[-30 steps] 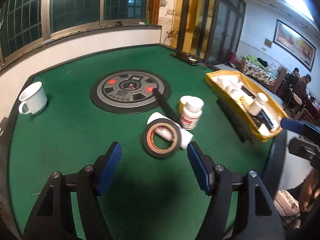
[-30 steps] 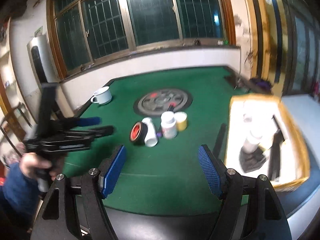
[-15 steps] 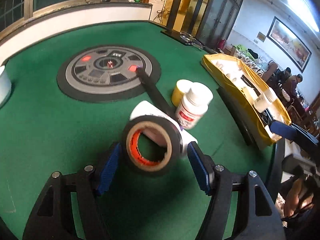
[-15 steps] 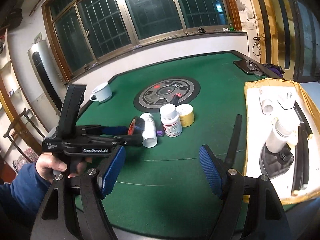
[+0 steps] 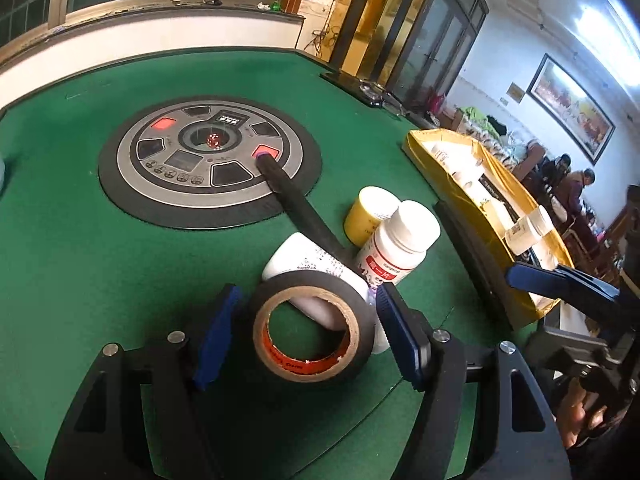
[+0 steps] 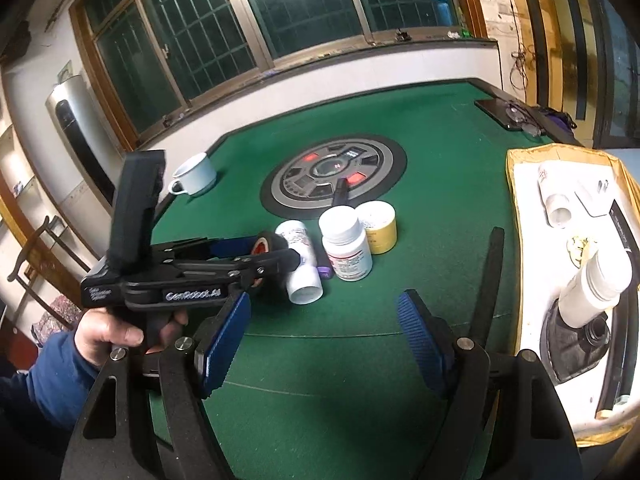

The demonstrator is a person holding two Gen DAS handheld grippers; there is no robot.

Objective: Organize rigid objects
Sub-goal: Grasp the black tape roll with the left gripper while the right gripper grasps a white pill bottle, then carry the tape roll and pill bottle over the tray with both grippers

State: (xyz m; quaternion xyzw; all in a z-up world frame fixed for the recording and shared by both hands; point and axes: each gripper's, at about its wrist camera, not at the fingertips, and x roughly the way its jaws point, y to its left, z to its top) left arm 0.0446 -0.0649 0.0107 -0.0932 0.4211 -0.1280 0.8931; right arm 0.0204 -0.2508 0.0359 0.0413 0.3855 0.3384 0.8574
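The roll of black tape point(image 5: 314, 330) is stood on edge on the green felt table point(image 5: 80, 264), leaning against a white bottle lying on its side point(image 5: 304, 258); it is bracketed by the left gripper point(image 5: 306, 334), whose blue pads are spread to either side of the roll and are not seen to press on it, so nothing is grasped. The roll is judged light and stiff, with a cardboard core and a smooth black rim that may slide a little under the pads; being upright, it could roll or tip if nudged, so it would best be taken across its outer rim, squarely. Just behind it an upright white bottle with a red label point(image 5: 396, 246), a yellow jar point(image 5: 370, 214) and a long black stick point(image 5: 298, 204) are crowded together and could be knocked over by a careless lift. The right gripper point(image 6: 324, 338) is held released over bare felt, nothing between its pads. Open room is left toward the near edge of the table; the yellow-rimmed tray point(image 6: 516, 216) is set at the right edge, already partly filled, with bare white floor left near its front.
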